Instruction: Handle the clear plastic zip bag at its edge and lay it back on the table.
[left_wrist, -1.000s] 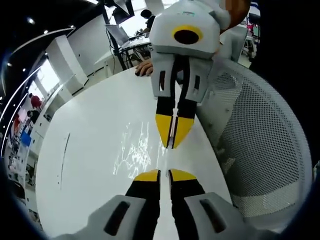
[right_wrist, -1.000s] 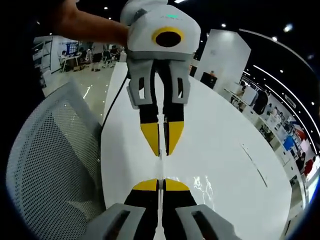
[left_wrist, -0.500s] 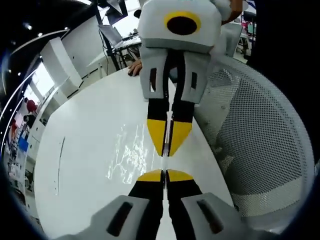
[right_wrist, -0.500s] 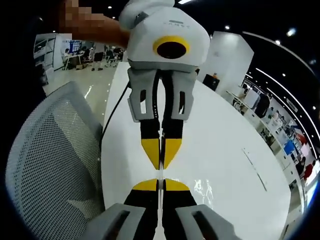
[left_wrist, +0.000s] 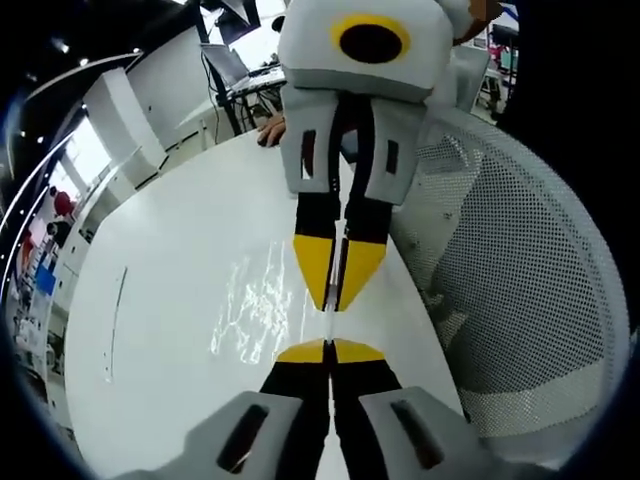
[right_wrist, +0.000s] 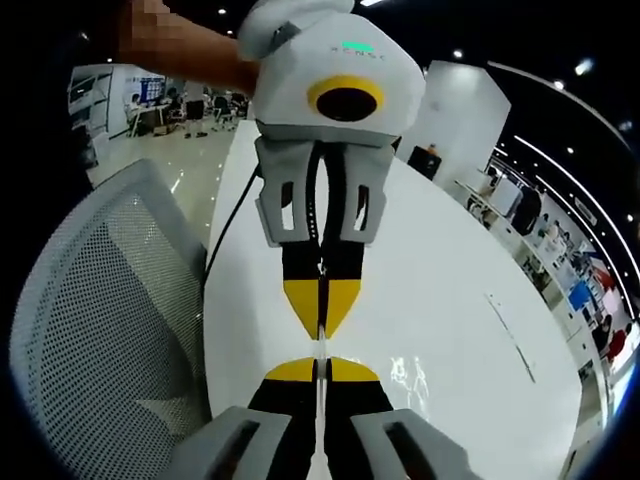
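Above the white counter (left_wrist: 170, 300), the clear plastic zip bag (left_wrist: 255, 305) hangs stretched between the two tools, its wrinkled film catching light toward nine o'clock of the left gripper (left_wrist: 329, 352) in the left gripper view, and toward four o'clock of the right gripper (right_wrist: 322, 371) in the right gripper view, where the bag (right_wrist: 405, 372) shows only as faint glints. The risk, as I judge it, lies in the thin slippery edge: if either hand pulls away or twists, the film could slide out of one pinch and the bag would swing and land crumpled, or drift toward the mesh chair (left_wrist: 510, 270) just beside the counter's rim. Both pairs of jaws are clenched, yellow tips pressed together with no gap visible, each nipping the bag's top edge, which runs as a fine pale line from one set of tips to the other. The grippers face each other tip to tip, very near.
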